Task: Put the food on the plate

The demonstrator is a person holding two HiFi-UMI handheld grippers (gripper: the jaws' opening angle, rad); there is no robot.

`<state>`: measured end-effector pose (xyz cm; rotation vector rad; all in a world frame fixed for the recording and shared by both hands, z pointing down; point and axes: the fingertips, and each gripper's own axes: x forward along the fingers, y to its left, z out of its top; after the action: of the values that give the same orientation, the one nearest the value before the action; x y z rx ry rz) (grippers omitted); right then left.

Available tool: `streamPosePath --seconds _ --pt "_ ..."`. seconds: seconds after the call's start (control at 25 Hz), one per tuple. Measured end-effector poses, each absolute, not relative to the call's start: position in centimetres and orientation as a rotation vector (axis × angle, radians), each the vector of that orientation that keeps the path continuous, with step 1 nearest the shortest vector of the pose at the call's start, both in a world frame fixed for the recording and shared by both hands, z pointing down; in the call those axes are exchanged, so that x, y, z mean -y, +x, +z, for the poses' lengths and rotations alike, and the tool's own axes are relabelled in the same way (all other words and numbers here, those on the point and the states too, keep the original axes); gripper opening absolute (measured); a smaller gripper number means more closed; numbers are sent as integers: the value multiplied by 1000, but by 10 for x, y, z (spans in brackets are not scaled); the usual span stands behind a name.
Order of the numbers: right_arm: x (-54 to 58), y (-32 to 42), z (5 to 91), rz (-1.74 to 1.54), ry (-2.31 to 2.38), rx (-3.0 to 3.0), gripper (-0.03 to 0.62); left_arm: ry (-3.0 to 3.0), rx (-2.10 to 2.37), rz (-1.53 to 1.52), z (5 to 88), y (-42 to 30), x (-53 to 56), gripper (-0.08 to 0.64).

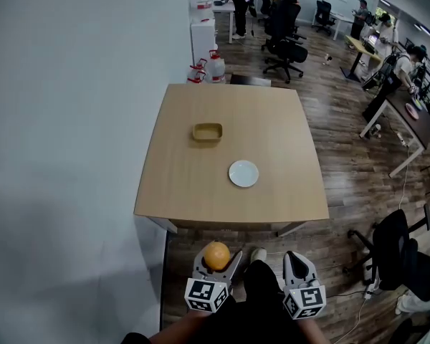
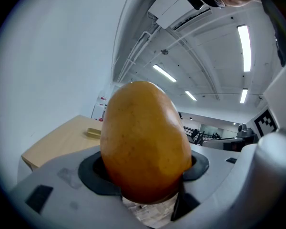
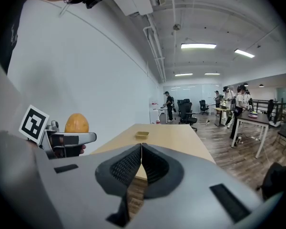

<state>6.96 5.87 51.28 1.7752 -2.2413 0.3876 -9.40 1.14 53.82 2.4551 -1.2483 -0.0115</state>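
Left gripper is clamped on the fruit, jaws wide around its lower belly and most of it sticking up above them. It's held near the person, short of the table. Right gripper is closed, with nothing in it. The plate is near-centre on the table, with a tray farther off to the left. The fruit looks smooth, rounded and firm, probably mid-weight and likely to twist or slip. Grip at the widest part and set it down low, since it may roll on the plate.
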Motion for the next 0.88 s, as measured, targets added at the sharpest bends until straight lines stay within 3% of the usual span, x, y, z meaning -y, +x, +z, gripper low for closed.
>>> streamPosePath --seconds 0.48,0.88 --pt "60 38 529 390 1626 2385 60 2407 1362 84 568 -112 85 302" --pt "185 77 544 418 1542 2421 60 2354 1351 191 606 -72 200 302"
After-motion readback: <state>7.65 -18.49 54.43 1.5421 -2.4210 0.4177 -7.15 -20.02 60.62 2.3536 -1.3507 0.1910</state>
